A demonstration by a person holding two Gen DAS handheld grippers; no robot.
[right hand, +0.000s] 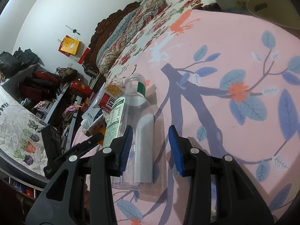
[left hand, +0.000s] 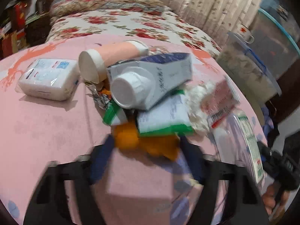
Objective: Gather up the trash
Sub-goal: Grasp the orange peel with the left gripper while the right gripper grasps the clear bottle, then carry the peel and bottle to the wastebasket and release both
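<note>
Left wrist view: left gripper (left hand: 144,155) low at six o'clock, blurred, jaws spread wide, holding nothing. Just ahead of the fingertips, an orange scrap (left hand: 129,140) at the near edge of a trash heap on the pink sheet (left hand: 46,127). Stacked in the heap toward twelve o'clock: a green-edged packet (left hand: 163,120), a grey carton (left hand: 150,78) with white cap facing the lens, a pink tube (left hand: 112,56) lying across the back. At ten o'clock, apart from the heap, a white tissue pack (left hand: 48,78). At three o'clock, crumpled white paper (left hand: 196,101), a red-printed wrapper (left hand: 219,99) and the clear bottle (left hand: 240,136), with the other gripper's dark body near four o'clock.

Right wrist view: right gripper (right hand: 150,146) at six o'clock, blue pads (right hand: 175,148) set wide apart, nothing clamped. Clear bottle (right hand: 136,131) lying on its side, uncapped mouth toward twelve o'clock, body partly between the pads and against the left-hand one; no squeeze visible. Remaining heap at nine o'clock. Beige bin rim (right hand: 270,11) at one o'clock, far across the sheet.

Judged progress: early. Whole heap apparently uncollected, bin contents not visible, nothing in either claw. Left to do: close on the bottle, carry it to the bin, then clear carton, tube, packets and paper piece by piece.
</note>
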